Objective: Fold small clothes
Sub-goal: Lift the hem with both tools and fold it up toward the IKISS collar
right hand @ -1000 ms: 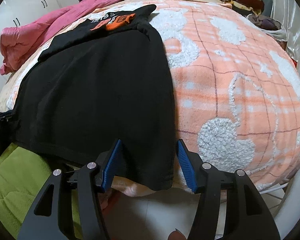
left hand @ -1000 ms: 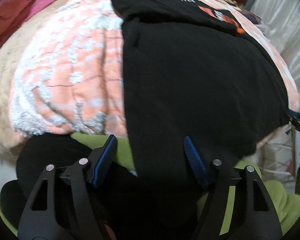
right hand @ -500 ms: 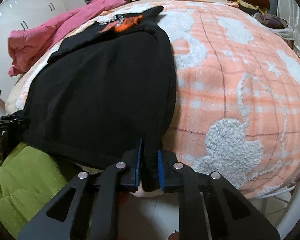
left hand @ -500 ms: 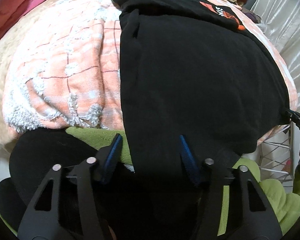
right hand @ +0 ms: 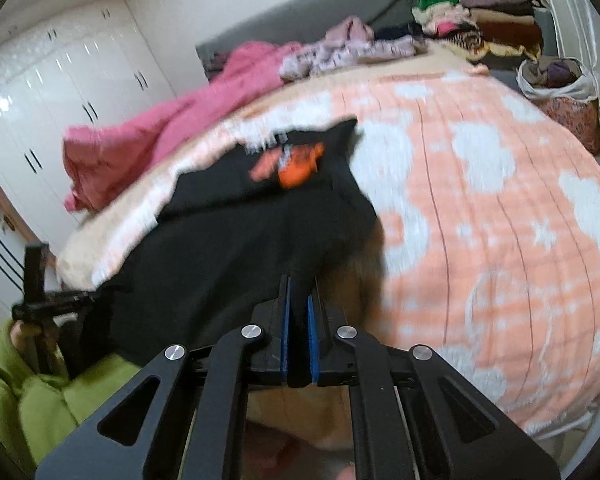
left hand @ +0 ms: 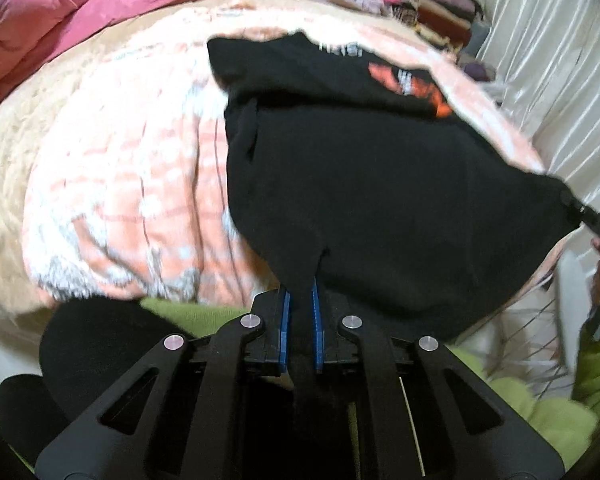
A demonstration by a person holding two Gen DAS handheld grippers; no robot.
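Both grippers have clamped and lifted since a second ago, when their jaws were spread around the hem.

Left wrist view: left gripper has its blue pads pressed together, pinching the near hem of the black shirt, which rises off the orange blanket in a little peak. Shirt fills the middle out to 3 o'clock, orange print at 1 o'clock, text too blurred to read. Right gripper is cut off at 3 o'clock.

Right wrist view: right gripper pinches the other hem corner the same way. Shirt runs from centre toward 9 o'clock, where the left gripper is smeared. Pink quilt at 10 o'clock, clothes pile at 1 o'clock, everything motion-blurred
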